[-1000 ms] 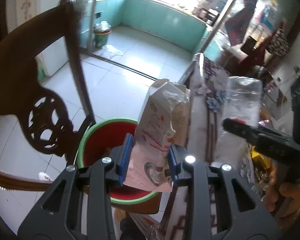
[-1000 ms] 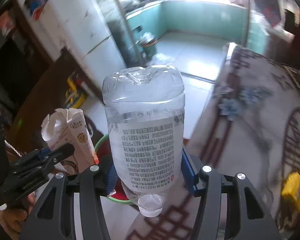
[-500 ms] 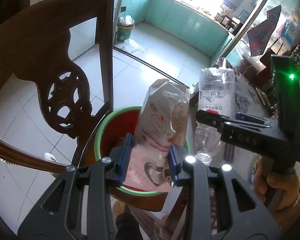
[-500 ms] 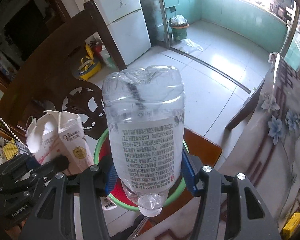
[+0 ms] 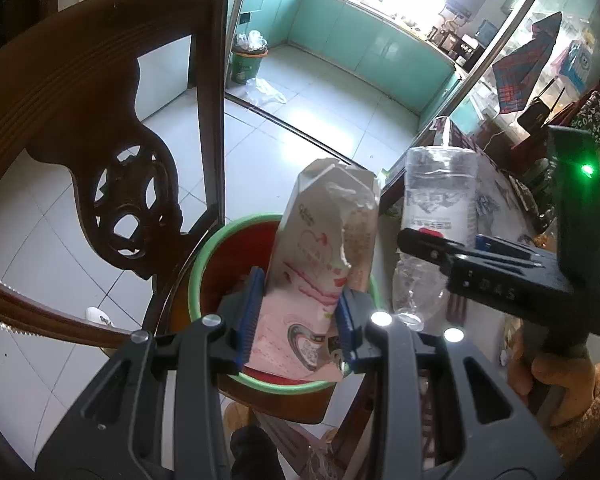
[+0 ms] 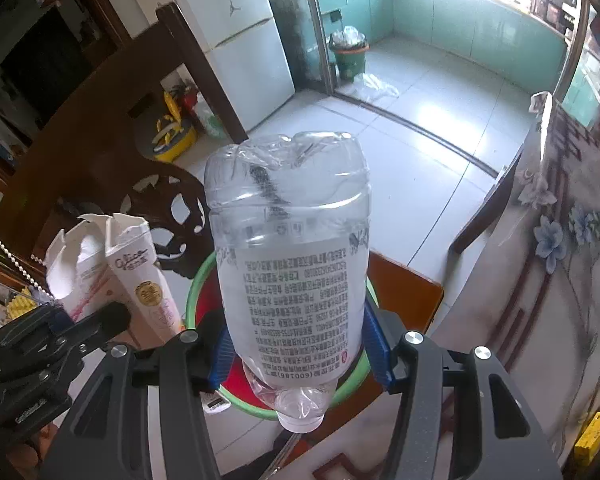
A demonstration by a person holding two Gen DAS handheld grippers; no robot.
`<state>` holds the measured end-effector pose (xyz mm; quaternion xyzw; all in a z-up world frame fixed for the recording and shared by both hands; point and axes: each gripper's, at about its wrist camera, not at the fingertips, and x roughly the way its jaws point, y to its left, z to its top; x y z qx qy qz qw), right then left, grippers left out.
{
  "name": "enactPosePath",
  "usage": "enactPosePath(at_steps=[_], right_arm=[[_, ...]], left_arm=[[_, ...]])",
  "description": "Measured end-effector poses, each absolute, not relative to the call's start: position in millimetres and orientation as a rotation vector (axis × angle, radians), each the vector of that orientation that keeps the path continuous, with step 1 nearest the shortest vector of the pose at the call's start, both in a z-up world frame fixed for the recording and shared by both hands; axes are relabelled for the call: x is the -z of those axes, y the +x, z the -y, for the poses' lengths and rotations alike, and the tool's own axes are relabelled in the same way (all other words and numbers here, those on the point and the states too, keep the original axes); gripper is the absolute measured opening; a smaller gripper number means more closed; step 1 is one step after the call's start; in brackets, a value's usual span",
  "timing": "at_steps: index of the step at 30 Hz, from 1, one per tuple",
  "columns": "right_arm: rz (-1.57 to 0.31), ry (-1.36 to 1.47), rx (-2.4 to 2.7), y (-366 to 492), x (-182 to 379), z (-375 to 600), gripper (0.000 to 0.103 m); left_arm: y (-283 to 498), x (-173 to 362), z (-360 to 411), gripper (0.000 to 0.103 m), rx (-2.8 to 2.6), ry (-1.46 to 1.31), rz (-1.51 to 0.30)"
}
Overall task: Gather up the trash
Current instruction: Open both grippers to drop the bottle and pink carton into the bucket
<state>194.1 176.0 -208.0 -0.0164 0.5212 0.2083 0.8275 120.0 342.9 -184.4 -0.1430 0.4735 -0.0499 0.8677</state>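
Note:
My left gripper [image 5: 298,322] is shut on a torn pink-and-white carton [image 5: 320,276], held upright over a red bin with a green rim [image 5: 198,264] that stands on a wooden chair seat. My right gripper [image 6: 298,354] is shut on a clear plastic bottle [image 6: 292,264], cap end toward me, above the same green-rimmed bin [image 6: 198,280]. In the left wrist view the bottle [image 5: 436,216] and the right gripper [image 5: 432,248] hang just right of the bin. In the right wrist view the carton [image 6: 112,264] and the left gripper [image 6: 84,322] sit at the left.
A carved dark chair back [image 5: 112,152] rises left of the bin. A table with a flowered cloth [image 6: 560,260] lies to the right, a yellow packet [image 6: 592,438] on it. Farther off are a white fridge [image 6: 236,32], a second bin [image 6: 350,58] and tiled floor [image 5: 320,92].
Both grippers have swung left from above the table toward the chair. Carton and bottle now hang lower over the red bin, each still gripped.

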Motion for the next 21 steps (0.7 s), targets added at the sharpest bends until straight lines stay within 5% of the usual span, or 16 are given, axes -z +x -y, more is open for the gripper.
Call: enactPosePath(at_steps=[21], right_arm=[[-1.170, 0.034, -0.413, 184, 229, -173, 0.053]], left_arm=[[166, 228, -345, 0.033, 0.165, -0.254, -1.124]])
